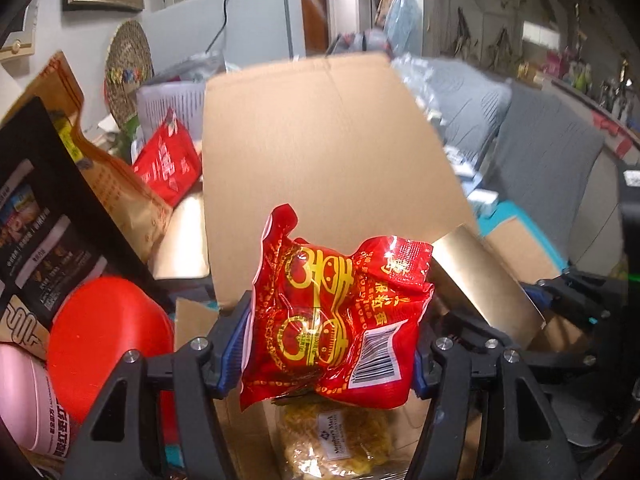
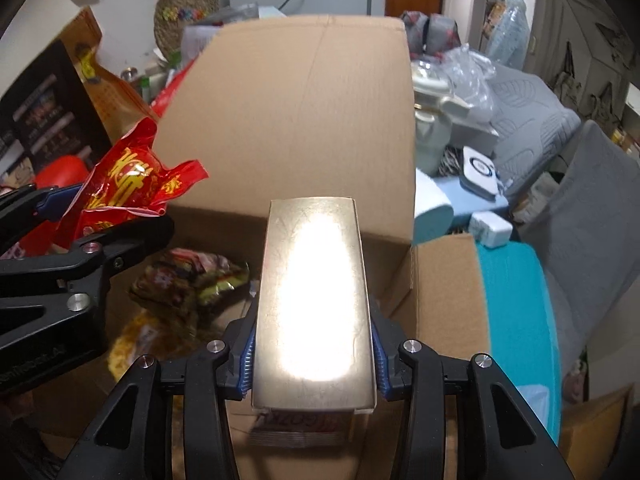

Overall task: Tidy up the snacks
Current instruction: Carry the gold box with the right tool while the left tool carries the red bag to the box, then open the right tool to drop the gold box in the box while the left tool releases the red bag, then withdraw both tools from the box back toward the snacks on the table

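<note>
The left gripper [image 1: 330,344] pinches a red snack packet [image 1: 340,320] between its pads, held above the open cardboard box [image 1: 320,152], likely for dropping beside the noodle pack [image 1: 336,440] just below. The right gripper [image 2: 314,344] clamps a shiny gold box [image 2: 314,300], poised over the same carton for packing.

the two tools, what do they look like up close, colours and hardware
Both look alike. The left tool and right tool are matte black plastic linkages with triangular cut-outs, joined by round silver pins. Each finger carries a blue ribbed pad on its inner face. In the right wrist view, faint pale lettering shows on the left tool's side, too blurred to read. No cables or sleeves are visible.
</note>
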`<state>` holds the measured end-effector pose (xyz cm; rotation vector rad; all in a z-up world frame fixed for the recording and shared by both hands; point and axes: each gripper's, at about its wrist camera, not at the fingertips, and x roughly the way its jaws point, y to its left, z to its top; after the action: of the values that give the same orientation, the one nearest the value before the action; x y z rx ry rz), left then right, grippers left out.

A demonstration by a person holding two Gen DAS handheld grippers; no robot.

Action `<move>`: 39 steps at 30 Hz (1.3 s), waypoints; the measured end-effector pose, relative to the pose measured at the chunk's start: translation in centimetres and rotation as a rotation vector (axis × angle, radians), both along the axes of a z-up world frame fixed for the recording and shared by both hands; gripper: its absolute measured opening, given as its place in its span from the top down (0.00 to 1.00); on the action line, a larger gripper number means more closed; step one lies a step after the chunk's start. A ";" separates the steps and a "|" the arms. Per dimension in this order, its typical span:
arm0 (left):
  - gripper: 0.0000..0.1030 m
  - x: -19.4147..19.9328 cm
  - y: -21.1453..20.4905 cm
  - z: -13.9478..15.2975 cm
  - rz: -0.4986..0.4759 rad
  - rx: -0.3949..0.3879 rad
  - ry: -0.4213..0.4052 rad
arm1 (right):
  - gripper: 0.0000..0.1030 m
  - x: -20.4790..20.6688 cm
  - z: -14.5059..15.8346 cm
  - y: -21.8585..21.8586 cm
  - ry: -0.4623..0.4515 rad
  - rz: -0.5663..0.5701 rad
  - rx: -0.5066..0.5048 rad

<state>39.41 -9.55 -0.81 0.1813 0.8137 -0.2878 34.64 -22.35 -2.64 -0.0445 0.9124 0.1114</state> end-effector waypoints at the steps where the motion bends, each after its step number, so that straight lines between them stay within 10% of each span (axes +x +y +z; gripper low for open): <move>1: 0.39 0.2 0.0 -0.3 0.001 0.009 0.014 | 0.58 0.0 -0.2 0.0 0.007 0.000 -0.002; 12: 0.39 1.0 0.0 -1.5 0.004 -0.012 0.133 | 0.45 -0.2 0.1 0.9 -0.002 0.010 -0.040; 18: 0.31 -0.1 -0.3 -0.8 0.044 0.051 0.082 | 0.28 -0.8 0.7 0.8 -0.022 -0.030 -0.078; 39: 0.30 -6.8 1.2 7.3 0.039 -0.045 -0.056 | 0.28 -7.3 7.5 0.1 -0.140 -0.076 -0.088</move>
<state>32.61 -8.37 6.51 0.1309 0.7541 -0.2631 27.36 -22.28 4.85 -0.0980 0.7776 -0.0024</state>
